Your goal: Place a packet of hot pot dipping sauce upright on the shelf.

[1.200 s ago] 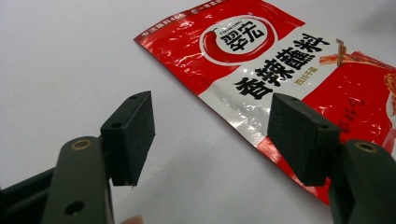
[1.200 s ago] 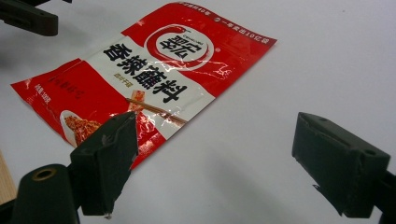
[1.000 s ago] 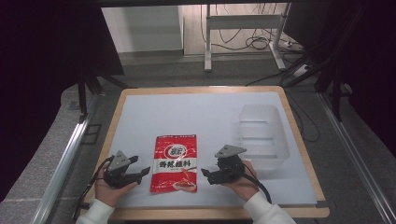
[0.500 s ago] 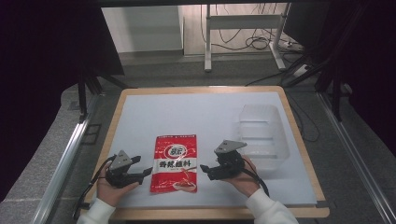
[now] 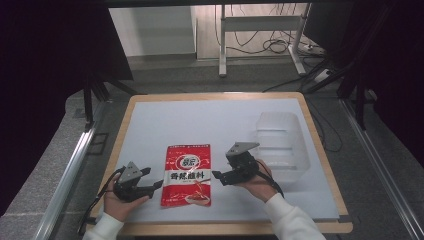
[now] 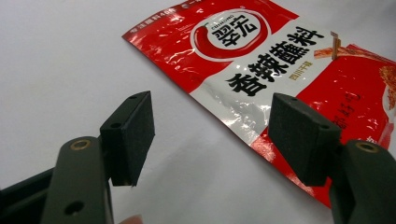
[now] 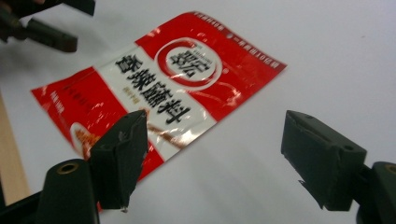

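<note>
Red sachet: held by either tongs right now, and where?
Nothing held. The red sachet lies flat on the table; left tongs and right tongs stand open, clear of it.

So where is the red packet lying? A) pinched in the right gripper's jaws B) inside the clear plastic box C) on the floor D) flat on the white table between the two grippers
D: the red packet lies flat on the white table, with the left gripper on one side and the right gripper on the other, both with open jaws, and the clear plastic box stands apart from it.
</note>
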Demonstrator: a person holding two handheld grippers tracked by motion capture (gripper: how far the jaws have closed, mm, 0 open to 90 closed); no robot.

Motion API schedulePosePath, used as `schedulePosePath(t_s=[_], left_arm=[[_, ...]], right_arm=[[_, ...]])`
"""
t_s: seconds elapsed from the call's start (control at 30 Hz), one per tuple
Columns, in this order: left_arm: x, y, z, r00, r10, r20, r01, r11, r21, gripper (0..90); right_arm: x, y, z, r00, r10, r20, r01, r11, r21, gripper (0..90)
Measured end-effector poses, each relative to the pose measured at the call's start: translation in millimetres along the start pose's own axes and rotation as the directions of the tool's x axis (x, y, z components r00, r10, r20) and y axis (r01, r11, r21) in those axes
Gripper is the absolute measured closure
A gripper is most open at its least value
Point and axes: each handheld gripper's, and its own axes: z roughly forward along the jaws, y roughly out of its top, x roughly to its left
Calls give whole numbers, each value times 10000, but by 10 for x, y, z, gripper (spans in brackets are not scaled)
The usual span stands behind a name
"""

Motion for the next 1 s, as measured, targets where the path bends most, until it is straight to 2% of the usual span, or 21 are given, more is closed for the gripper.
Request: schedulePosePath(t_s=[0.2,0.23,0.47,0.5,0.63,0.67,0.7,0.73,0.83,0.9,0.93,1.0], left_arm=[[-1,-17,39,9999,101,29,-101,9998,142,314],[6,-25,47,10000,62,18,-63,9999,161,317],[9,-26,42,10000,36,-8,-36,9999,157,317],[7,-27,43,10000,50,-8,-50,9998,168,317],[3,-28,54,10000,57,31,-57,9998,176,317],[-2,-28,56,10000,30,76,-31,9999,153,317],[-2,-28,56,10000,30,76,-31,9999,153,317],[-5,-27,59,9999,45,107,-46,9999,153,317],[-6,-28,64,9999,94,125,-96,9998,191,317],[-9,-29,69,9998,116,135,-119,9997,220,317],[-9,-29,69,9998,116,135,-119,9997,220,317],[-10,-29,66,9998,125,136,-128,9997,222,317]], right_arm=[[-71,133,55,9999,132,-58,-132,9999,-96,226],[-102,210,97,9999,61,-80,-62,10000,-45,229],[-198,349,246,9998,142,-132,-139,9996,227,224],[-251,394,338,9995,253,-180,-244,9985,486,222],[-309,438,439,9985,458,-311,-437,9970,645,221],[-355,468,507,9962,723,-483,-686,9950,726,222],[-355,468,507,9962,723,-483,-686,9950,726,222],[-403,500,594,9944,897,-562,-843,9921,926,222],[-440,529,666,9934,985,-583,-917,9896,1105,222],[-526,583,788,9899,1250,-675,-1154,9846,1309,233],[-526,583,788,9899,1250,-675,-1154,9846,1309,233],[-601,630,899,9855,1526,-747,-1394,9776,1579,255]])
